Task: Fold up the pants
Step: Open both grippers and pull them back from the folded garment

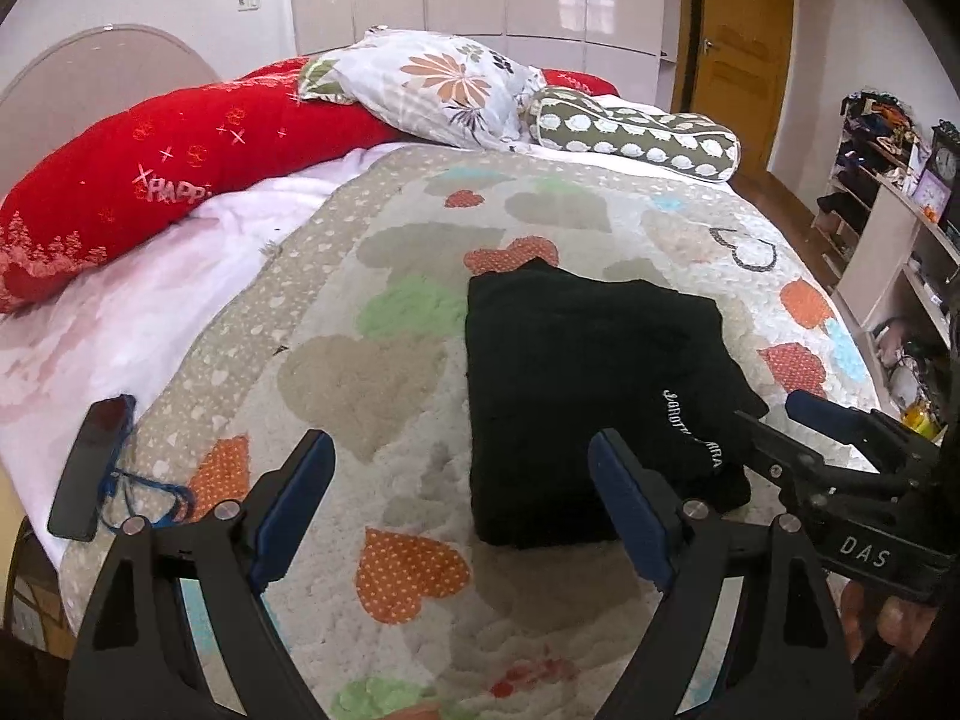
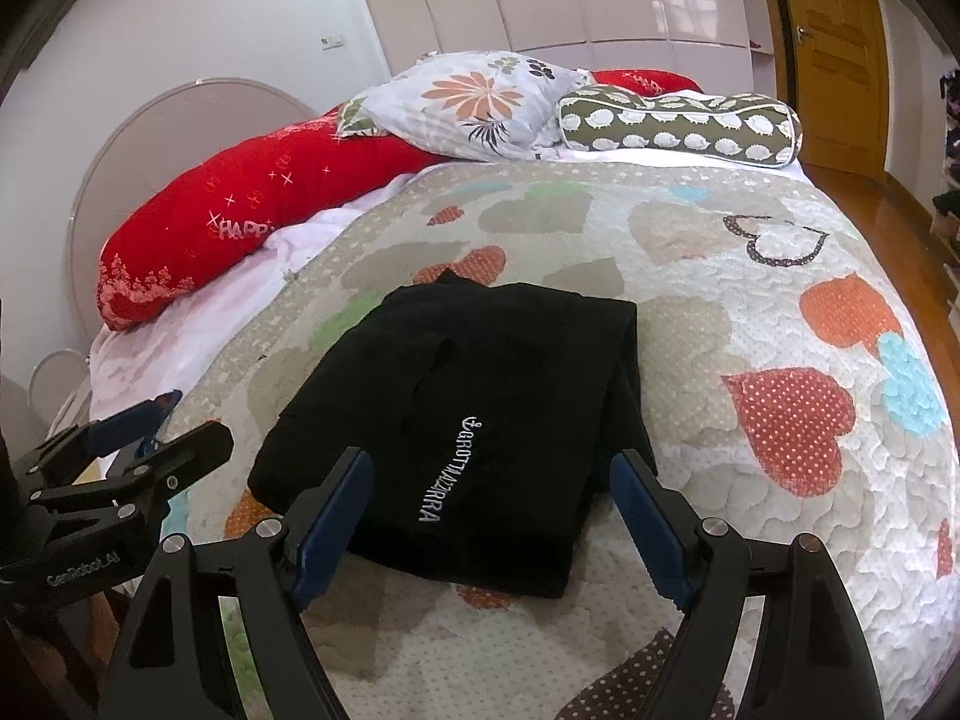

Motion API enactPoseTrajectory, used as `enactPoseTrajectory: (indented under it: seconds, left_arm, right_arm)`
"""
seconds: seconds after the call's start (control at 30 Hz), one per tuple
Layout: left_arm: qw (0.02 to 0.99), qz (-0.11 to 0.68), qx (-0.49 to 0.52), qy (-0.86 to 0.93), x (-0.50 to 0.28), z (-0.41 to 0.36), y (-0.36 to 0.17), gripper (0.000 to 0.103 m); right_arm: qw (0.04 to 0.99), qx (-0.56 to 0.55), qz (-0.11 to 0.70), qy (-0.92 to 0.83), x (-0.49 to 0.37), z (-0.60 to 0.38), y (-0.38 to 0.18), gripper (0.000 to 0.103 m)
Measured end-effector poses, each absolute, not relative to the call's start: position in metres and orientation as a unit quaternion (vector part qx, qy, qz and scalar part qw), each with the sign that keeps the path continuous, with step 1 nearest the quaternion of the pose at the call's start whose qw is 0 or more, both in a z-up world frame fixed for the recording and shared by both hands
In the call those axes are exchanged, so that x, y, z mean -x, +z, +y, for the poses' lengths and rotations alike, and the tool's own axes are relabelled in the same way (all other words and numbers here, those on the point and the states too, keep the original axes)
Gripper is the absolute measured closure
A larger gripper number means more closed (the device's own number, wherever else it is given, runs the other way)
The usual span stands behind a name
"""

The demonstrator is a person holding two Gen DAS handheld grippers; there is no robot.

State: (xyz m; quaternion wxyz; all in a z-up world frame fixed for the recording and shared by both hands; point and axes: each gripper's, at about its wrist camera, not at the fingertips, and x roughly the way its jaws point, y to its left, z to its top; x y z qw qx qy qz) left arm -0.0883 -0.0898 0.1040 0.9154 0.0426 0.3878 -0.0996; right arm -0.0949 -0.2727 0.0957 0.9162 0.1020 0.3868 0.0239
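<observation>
The black pants (image 1: 576,396) lie folded into a compact rectangle on the heart-patterned quilt (image 1: 390,312), white lettering on top; they also show in the right wrist view (image 2: 480,420). My left gripper (image 1: 462,456) is open and empty, just in front of and left of the pants. My right gripper (image 2: 489,468) is open and empty, held over the near edge of the pants; it also shows at the right in the left wrist view (image 1: 774,414). The left gripper shows at the left edge of the right wrist view (image 2: 192,420).
A red pillow (image 1: 150,180), a floral pillow (image 1: 432,78) and a green bolster (image 1: 636,132) lie at the bed's head. A phone with a blue cord (image 1: 90,468) lies on the white sheet at left. Shelves (image 1: 888,210) and a door (image 1: 738,54) stand at right.
</observation>
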Motion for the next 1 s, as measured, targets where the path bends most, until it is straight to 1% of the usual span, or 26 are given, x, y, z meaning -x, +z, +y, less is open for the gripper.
enactPoseTrajectory:
  seconds: [0.27, 1.0]
  left_arm:
    - [0.913, 0.394, -0.027, -0.107, 0.0812, -0.0893, 0.0978, 0.016]
    - [0.914, 0.389, -0.034, -0.114, 0.0846, -0.0962, 0.0993, 0.016]
  right_arm:
    - [0.913, -0.101, 0.394, 0.020, 0.0928, -0.2761, 0.0902, 0.020]
    - [0.910, -0.111, 0.399, 0.019, 0.0976, -0.2791, 0.0870, 0.020]
